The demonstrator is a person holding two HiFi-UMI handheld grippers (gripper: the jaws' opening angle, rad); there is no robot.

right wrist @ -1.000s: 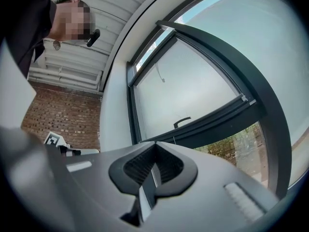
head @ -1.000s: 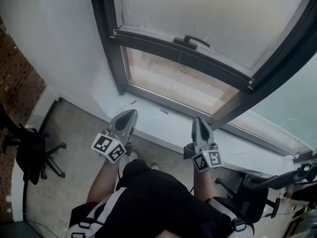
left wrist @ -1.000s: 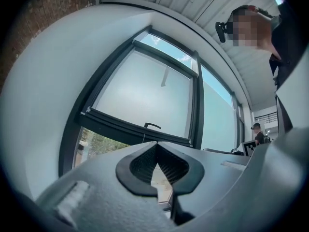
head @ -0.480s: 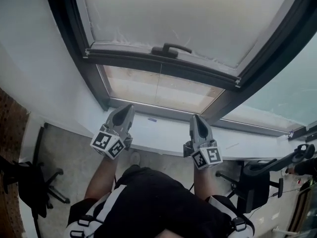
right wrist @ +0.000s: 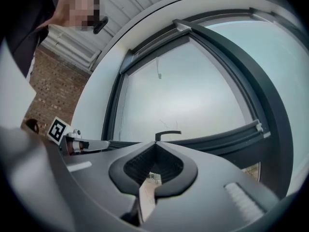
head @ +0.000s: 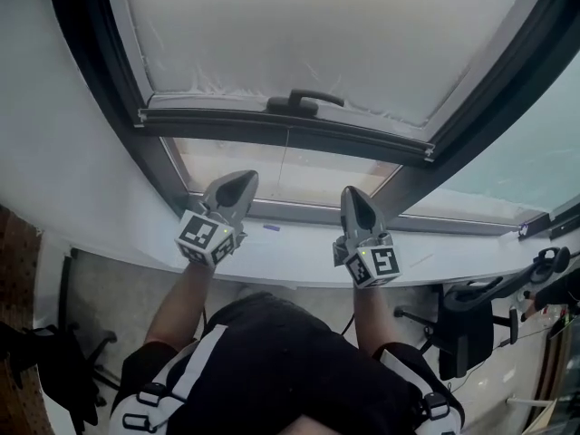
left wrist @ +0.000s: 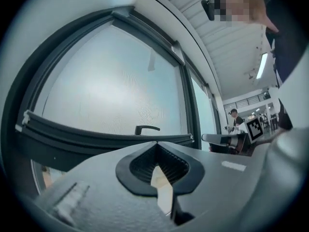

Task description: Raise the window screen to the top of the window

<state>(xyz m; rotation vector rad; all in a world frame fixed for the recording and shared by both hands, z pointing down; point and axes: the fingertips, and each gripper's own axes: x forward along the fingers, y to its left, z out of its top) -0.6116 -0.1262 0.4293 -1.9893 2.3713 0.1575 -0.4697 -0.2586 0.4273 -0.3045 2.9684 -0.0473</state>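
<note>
The window screen (head: 317,34) fills the upper centre of the head view, with its handle (head: 304,101) on the bottom bar. Lower down, the left gripper (head: 239,182) and right gripper (head: 352,198) hover over the sill (head: 290,247), fingers pressed together and holding nothing.

I see the pale screen (head: 335,34) covering most of the window (head: 91,98). Its dark bottom bar (head: 362,141) has a handle (head: 304,101) and sits low, with bare glass (head: 227,166) under it.
</note>
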